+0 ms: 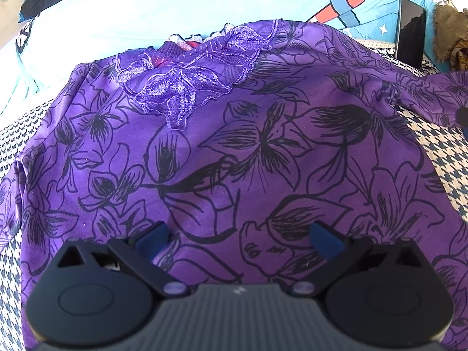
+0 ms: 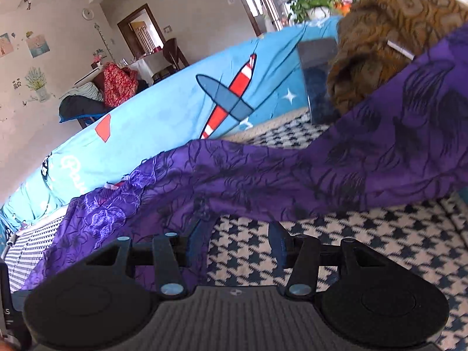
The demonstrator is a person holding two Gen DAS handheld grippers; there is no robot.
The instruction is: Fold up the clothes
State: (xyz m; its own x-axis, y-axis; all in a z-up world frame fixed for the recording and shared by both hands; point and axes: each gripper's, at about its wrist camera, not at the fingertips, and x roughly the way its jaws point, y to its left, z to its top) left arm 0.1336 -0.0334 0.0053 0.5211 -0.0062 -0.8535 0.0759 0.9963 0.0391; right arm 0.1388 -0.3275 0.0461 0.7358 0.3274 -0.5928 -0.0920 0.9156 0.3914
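A purple shirt [image 1: 263, 152] with black flower outlines lies spread on the houndstooth cover [image 1: 438, 152]; its lace collar [image 1: 181, 84] is at the far side. My left gripper [image 1: 237, 234] hovers over the shirt's lower middle, open, with nothing between its blue fingers [image 1: 152, 235]. In the right wrist view the shirt's sleeve [image 2: 365, 158] stretches from the body up to the right, just beyond my right gripper [image 2: 238, 234]. That gripper stands open, with only houndstooth cover [image 2: 242, 257] showing in its gap. Its left finger [image 2: 199, 232] overlaps the purple cloth's edge.
A light blue sheet with a plane print [image 1: 345, 3] rises behind the shirt. A dark flat panel [image 1: 409, 38] and a brown patterned cloth [image 2: 389, 38] lie at the far right. Beyond the bed are a wall, a doorway and a chair with piled clothes [image 2: 117, 87].
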